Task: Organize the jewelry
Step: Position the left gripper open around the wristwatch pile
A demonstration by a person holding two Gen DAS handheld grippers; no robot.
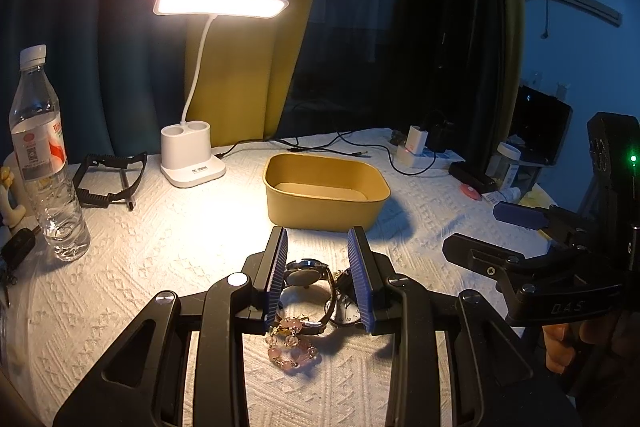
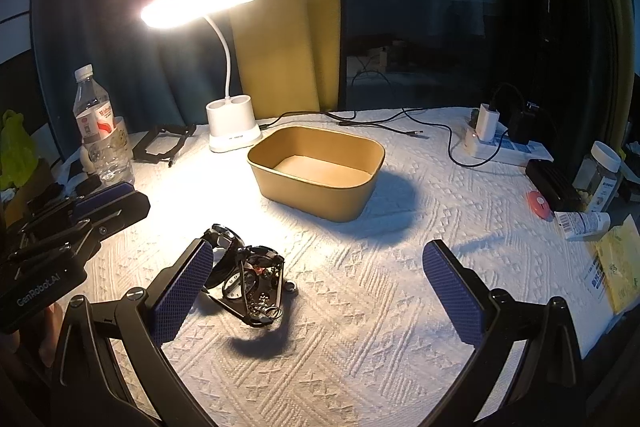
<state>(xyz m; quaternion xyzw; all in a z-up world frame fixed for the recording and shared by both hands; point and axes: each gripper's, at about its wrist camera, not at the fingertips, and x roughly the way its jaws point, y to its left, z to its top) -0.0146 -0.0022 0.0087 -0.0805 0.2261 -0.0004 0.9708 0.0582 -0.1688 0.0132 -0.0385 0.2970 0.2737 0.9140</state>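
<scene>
Several pieces of jewelry lie in a pile on the white cloth. A dark-faced watch [image 1: 306, 273] and a white-dial watch [image 1: 346, 307] show through the gap of my left gripper [image 1: 318, 233], a pink bead bracelet [image 1: 292, 345] just below them. The blue pads stand half apart and press on nothing. From the right wrist view the watches [image 2: 244, 267] sit on the cloth, with the left gripper [image 2: 116, 201] off to their left. My right gripper [image 2: 318, 247] is wide open and empty, right of the pile. A golden box [image 2: 320, 195] stands empty behind.
A lit white desk lamp [image 2: 232, 131] stands behind the box, a water bottle [image 1: 44, 163] and a black frame [image 1: 108, 183] at far left. Cables, a power strip [image 2: 492, 143], a jar [image 2: 600, 175], a tube and a red disc crowd the right edge.
</scene>
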